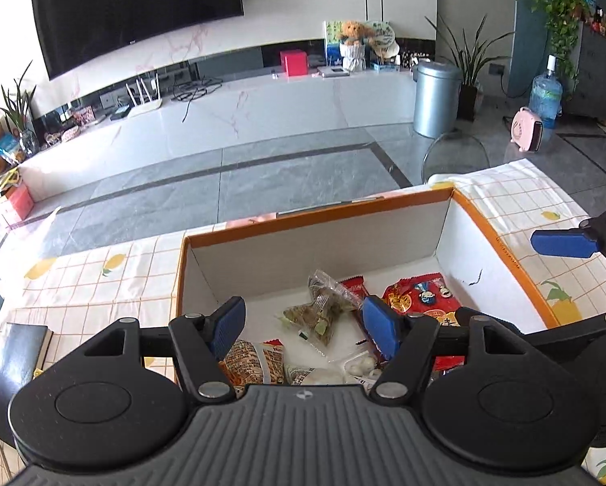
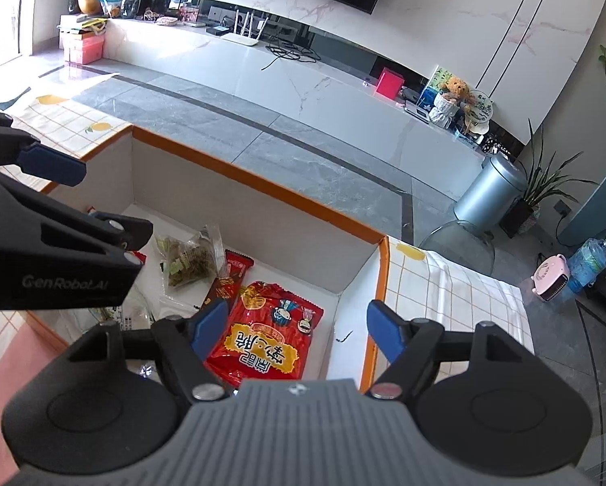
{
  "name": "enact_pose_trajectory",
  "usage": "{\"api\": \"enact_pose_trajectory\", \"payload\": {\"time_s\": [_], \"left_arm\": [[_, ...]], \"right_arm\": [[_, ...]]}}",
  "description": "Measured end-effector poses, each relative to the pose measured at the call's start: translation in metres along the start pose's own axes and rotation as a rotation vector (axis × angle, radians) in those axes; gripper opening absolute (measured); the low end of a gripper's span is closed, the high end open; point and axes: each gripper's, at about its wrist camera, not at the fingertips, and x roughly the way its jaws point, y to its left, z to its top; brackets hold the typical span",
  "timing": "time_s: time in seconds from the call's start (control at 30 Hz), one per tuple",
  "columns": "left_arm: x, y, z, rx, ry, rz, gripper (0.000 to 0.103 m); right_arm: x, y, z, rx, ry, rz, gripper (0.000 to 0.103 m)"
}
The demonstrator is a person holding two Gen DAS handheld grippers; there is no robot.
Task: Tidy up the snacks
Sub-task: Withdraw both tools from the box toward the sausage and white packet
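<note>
Both your left gripper (image 1: 305,326) and right gripper (image 2: 296,334) hang spread and empty above the orange-rimmed box (image 1: 323,212), where the red snack bag (image 2: 268,338) and green packet (image 1: 323,308) already lie. This looks like a drop-off finished. Next, find any snack outside the box; none shows here.

Black left gripper (image 1: 305,326), blue-padded fingers (image 1: 377,324), silver screws, ribbed grey housing, white GenRobot.AI marking

"GenRobot.AI" on left tongs (image 2: 54,170)
</note>
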Motion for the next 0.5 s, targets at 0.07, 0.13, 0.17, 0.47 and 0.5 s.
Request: {"api": "enact_pose_trajectory", "payload": {"time_s": [0.07,0.13,0.17,0.47,0.5], "left_arm": [[-0.015,-0.003,-0.002,0.010,-0.038,0.002,0.080],[-0.029,-0.007,-0.006,0.019,-0.068,-0.002,0.081],[-0.035,-0.009,-0.008,0.024,-0.082,-0.006,0.081],[-0.078,-0.018,-0.042,-0.038,-0.148,-0.091,0.083],[-0.080,-0.018,-0.046,-0.043,-0.143,-0.102,0.083]], "right_arm": [[-0.014,-0.004,-0.005,0.033,-0.020,0.010,0.074],[-0.027,-0.008,-0.011,0.070,-0.040,0.021,0.075],[-0.035,-0.010,-0.016,0.088,-0.053,0.028,0.075],[-0.085,-0.013,-0.073,0.164,-0.111,0.057,0.078],[-0.090,-0.012,-0.081,0.162,-0.109,0.061,0.078]]}}
